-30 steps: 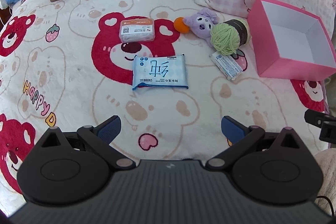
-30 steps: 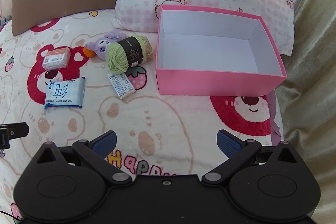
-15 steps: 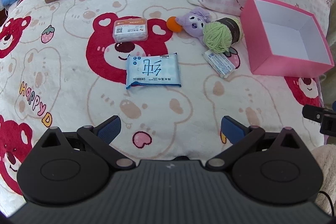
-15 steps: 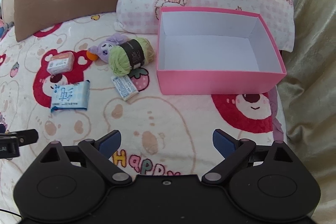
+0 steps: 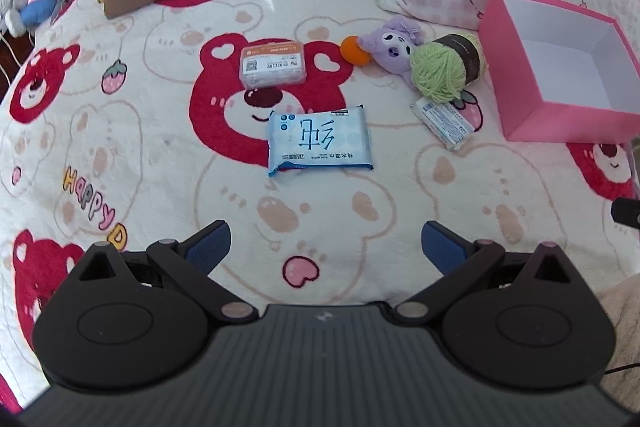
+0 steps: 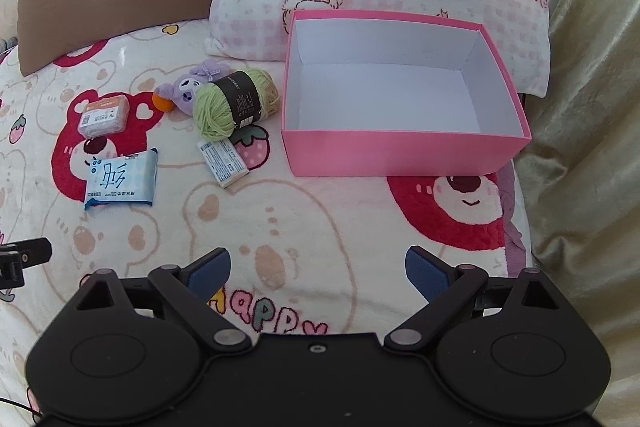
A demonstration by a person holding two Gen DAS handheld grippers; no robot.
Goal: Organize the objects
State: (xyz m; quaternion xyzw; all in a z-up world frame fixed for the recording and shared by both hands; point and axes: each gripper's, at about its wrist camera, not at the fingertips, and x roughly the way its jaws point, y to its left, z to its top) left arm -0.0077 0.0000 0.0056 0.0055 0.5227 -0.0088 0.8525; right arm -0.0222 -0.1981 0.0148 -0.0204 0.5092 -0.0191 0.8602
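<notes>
Both the left gripper (image 5: 324,241) and the right gripper (image 6: 316,269) hover over the bed (image 6: 320,219) with jaws spread wide, holding nothing. Ahead of the right jaws the pink box (image 6: 400,155) holds nothing. The wipes pack (image 5: 318,143) lies straight ahead of the left jaws, yarn ball (image 5: 444,69) farther right beside the box.

Left claw (image 5: 326,241), right claw (image 6: 318,267): jaws spread, nothing held.
</notes>
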